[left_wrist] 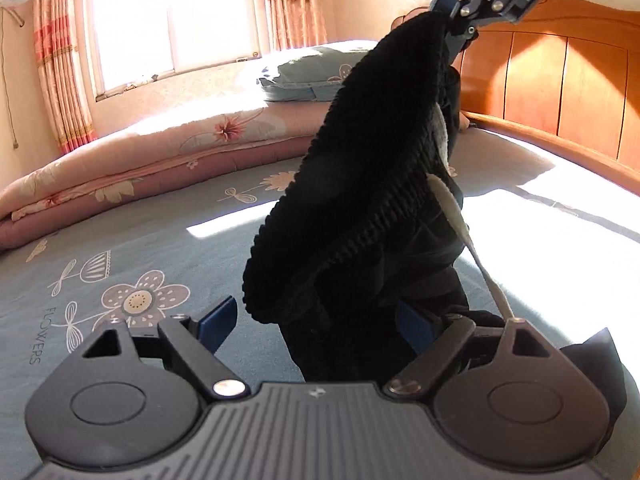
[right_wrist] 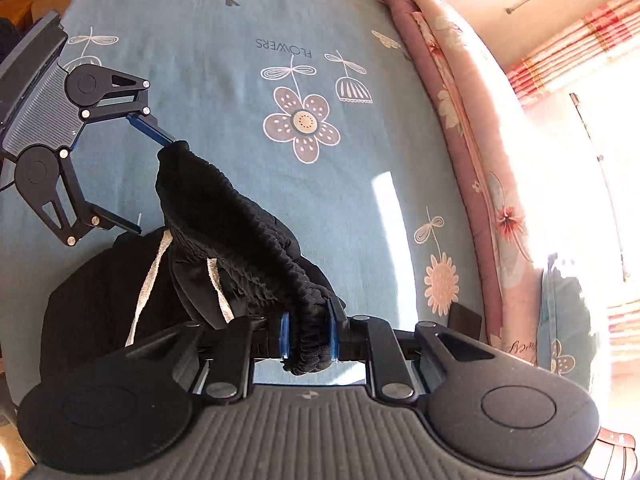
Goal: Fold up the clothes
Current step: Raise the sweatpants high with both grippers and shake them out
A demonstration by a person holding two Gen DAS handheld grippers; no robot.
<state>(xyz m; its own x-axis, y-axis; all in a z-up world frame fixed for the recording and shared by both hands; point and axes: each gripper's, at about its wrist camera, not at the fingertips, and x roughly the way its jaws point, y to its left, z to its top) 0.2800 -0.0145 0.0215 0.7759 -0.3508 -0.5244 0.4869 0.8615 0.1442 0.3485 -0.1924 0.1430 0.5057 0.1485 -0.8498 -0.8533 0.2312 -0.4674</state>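
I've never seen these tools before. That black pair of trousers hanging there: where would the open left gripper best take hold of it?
On the ribbed waistband, at the end away from the right gripper, which is already shut on it. The left gripper is open there, one finger touching the band. Coming from the side, across the band, should work: it is thick, bunched and stretched between the two grippers. The trousers hang below.

Bed [left_wrist: 152,240] is covered w/ a blue sheet [right_wrist: 224,28] printed w/ flowers and the word FLOWERS. A folded pink floral quilt [left_wrist: 132,160] is laid along the window-side edge; a blue pillow [left_wrist: 304,76] is set on top of it. A wooden headboard [left_wrist: 560,92] is seen at the far end. Lower part of the black garment [right_wrist: 100,292] is rested on the sheet. Sunlight patches are cast across the sheet.
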